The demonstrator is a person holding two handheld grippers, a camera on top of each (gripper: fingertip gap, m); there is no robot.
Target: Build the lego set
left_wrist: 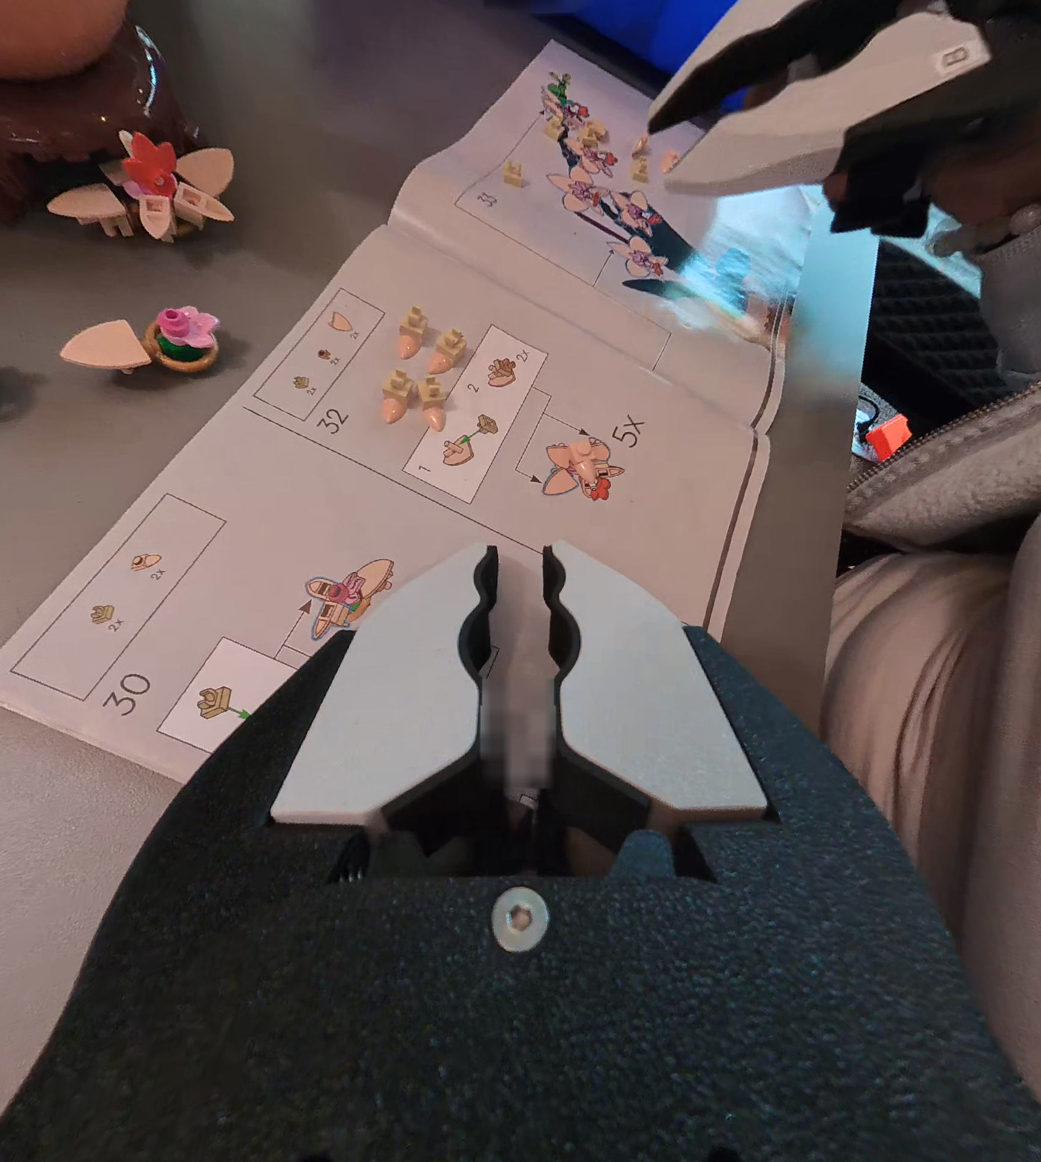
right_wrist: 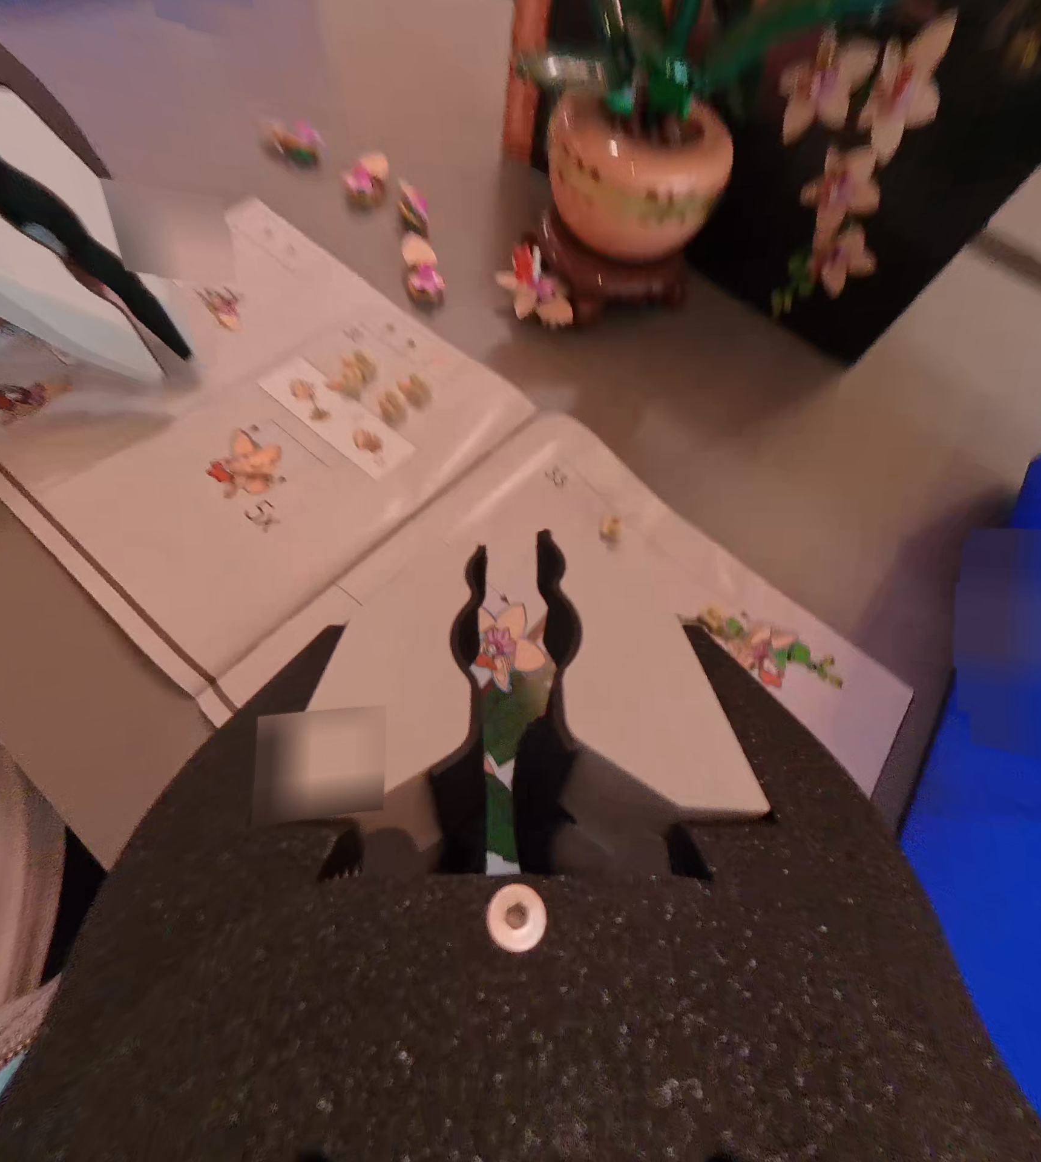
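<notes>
Grey tabletop (left_wrist: 34, 786) carries our open instruction booklet (left_wrist: 254, 503); both tongs, left (left_wrist: 519, 553) and right (right_wrist: 510, 542), hover over it slightly spread, pinching nothing. Four small tan-and-peach pieces (left_wrist: 420, 377) lie on the page beyond the left tongs, so we'd best approach slowly and squarely. Far off, a peach pot (right_wrist: 637, 182) holds green stems.

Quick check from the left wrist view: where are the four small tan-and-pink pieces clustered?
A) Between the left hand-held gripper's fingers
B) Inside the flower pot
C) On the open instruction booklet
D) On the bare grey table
C: the four pieces lie together on the open booklet page.
</notes>
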